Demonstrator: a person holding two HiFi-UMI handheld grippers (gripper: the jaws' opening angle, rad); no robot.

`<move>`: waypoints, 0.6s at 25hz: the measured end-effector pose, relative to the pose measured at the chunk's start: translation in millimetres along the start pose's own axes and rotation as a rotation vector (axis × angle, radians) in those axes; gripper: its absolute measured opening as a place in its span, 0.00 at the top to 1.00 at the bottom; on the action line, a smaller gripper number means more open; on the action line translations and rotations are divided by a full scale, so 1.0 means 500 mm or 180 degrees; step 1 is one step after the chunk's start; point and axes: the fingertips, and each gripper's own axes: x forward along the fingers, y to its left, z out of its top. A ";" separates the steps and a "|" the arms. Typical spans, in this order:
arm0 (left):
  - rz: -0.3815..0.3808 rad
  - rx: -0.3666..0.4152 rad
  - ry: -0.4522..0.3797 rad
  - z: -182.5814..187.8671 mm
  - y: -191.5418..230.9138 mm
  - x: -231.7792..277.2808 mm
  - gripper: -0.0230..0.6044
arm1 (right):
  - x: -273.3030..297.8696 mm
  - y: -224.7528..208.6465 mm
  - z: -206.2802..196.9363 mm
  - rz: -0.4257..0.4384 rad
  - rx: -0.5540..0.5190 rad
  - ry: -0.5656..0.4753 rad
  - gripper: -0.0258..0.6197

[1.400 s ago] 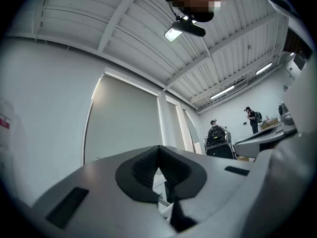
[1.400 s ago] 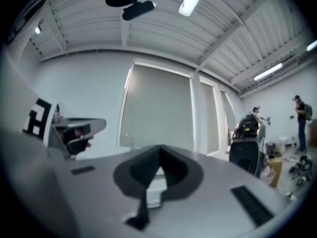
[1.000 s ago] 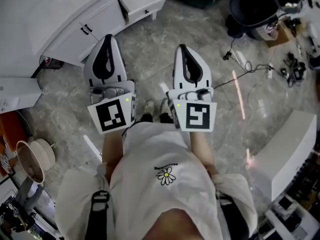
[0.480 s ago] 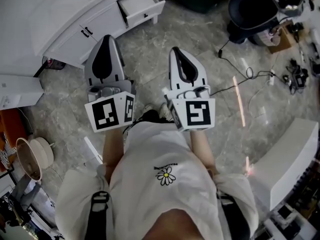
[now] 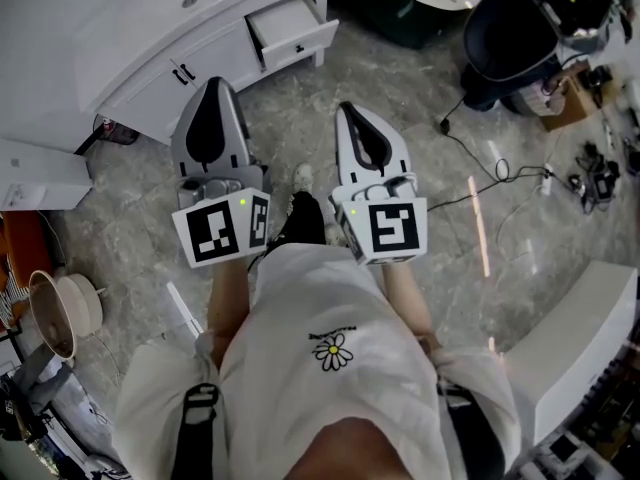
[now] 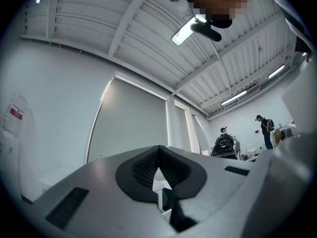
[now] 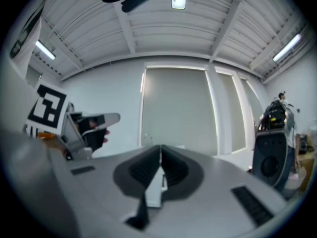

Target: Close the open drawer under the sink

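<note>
Drawer [image 5: 293,28] stands pulled out under the sink [image 5: 150,13], ahead of and well apart from both claws, front panel facing them, roughly between left claw [image 5: 214,81] and right claw [image 5: 350,108], each with jaws pressed together on nothing.

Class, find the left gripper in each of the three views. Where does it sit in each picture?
Head view: left gripper just left of centre, jaws together.
Left gripper view: bottom centre, seen along its own shut jaws.
Right gripper view: far left edge, its marker cube showing.
Shared landmark: the grey wall panel, behind the jaws in both gripper views.
</note>
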 end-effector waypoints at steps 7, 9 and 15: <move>0.0008 -0.0095 0.0007 -0.048 0.021 0.085 0.93 | 0.080 -0.029 -0.009 0.0028 -0.0192 0.0022 0.91; -0.0009 -0.0114 0.0009 -0.063 0.029 0.125 0.93 | 0.113 -0.045 -0.014 0.0007 -0.0214 0.0055 0.91; -0.0163 -0.0307 0.0157 -0.144 0.048 0.271 0.93 | 0.240 -0.108 -0.047 -0.0043 -0.0162 0.0243 0.91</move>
